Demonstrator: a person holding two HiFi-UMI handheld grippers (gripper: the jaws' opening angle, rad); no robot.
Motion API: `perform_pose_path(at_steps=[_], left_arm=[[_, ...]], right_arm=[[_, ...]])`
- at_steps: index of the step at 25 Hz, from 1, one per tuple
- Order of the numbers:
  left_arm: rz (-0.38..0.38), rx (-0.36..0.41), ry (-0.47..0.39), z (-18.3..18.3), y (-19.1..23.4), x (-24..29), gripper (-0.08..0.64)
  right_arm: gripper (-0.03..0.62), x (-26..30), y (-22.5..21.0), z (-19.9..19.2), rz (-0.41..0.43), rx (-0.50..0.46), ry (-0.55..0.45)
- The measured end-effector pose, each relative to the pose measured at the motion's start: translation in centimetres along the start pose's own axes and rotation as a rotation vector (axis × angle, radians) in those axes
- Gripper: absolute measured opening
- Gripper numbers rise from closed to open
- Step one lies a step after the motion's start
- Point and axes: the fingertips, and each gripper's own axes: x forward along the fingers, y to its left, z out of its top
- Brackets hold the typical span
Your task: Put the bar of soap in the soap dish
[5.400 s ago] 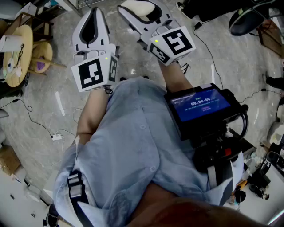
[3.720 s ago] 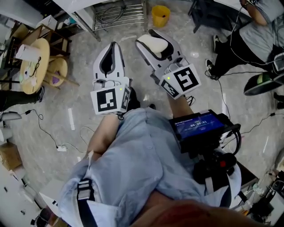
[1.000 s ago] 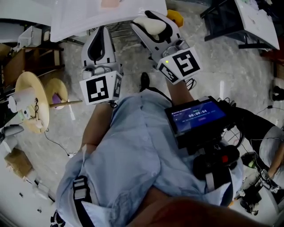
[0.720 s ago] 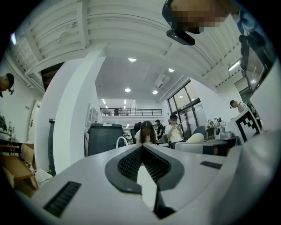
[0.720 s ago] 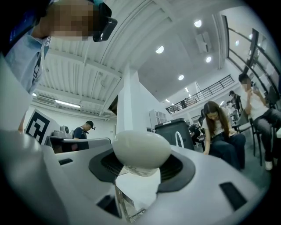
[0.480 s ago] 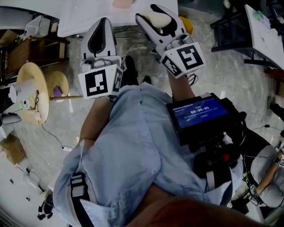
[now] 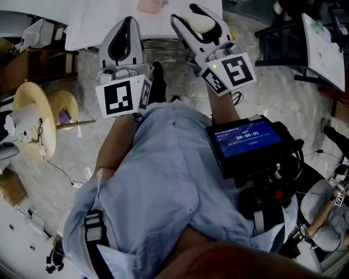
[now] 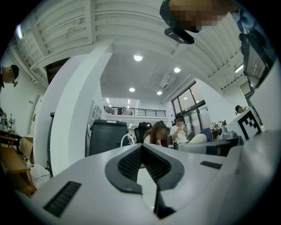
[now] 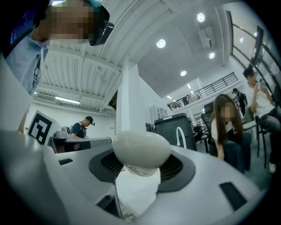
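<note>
**While the cream oval bar of soap (image 7: pixel 199 23) sits pinched, a white worktop (image 7: pixel 98 22) lies ahead**

Right gripper (image 7: pixel 197 12) fingers (image 7: pixel 180 27) clamp it, its long axis across them. The left gripper (image 7: pixel 125 27), alongside, has its fingers pressed together on nothing. A small pinkish thing (image 7: pixel 148 5) lies on the worktop beyond both. Whether it is the dish is unclear.

Screen (image 7: pixel 248 139): timer "00:00:05"; smaller lines unreadable.
Left cube (image 7: pixel 121 98), right cube (image 7: pixel 232 72): square markers, no lettering.

White table (image 7: pixel 92 24) at the top edge, 1 pinkish item (image 7: pixel 148 5) on it.
</note>
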Motion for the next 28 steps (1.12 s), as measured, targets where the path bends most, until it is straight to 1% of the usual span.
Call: perform_pose_path(at_steps=[2,4,7,10,17,22,24,28], left_arm=[[-0.008,0.008,-0.012,0.3,-0.1,0.4,0.008],[-0.018,0.015,0.0,0.3,-0.2,0.4,0.008],[-0.017,0.011,0.023,0.0,-0.2,0.1,0.008],[-0.01,0.013,0.028,-0.1,0.0,0.0,0.008],[-0.041,0.035,0.016,0.5,0.0,0.9,0.008],[-0.072,0.04,0.014,0.8,-0.3,1.9,0.008],[-0.067,0.036,0.024,0.5,-0.2,1.6,0.008],[-0.027,0.041,0.012,0.7,0.1,0.5,0.008]], right_arm=[[0.213,0.0,-0.3,0.5,-0.002,0.008,-0.022],[0.213,-0.2,-0.3,0.5,-0.011,0.03,-0.033],[0.213,-0.7,-0.1,-0.1,-0.014,0.066,-0.021],[0.213,-0.7,0.0,-0.4,-0.007,0.082,-0.016],[0.213,-0.2,-0.5,0.7,-0.024,0.064,-0.054],[0.213,-0.3,-1.2,1.0,-0.052,0.064,-0.066],[0.213,-0.4,-0.9,0.7,-0.048,0.07,-0.055],[0.213,-0.2,0.1,-0.1,0.003,0.063,-0.032]])
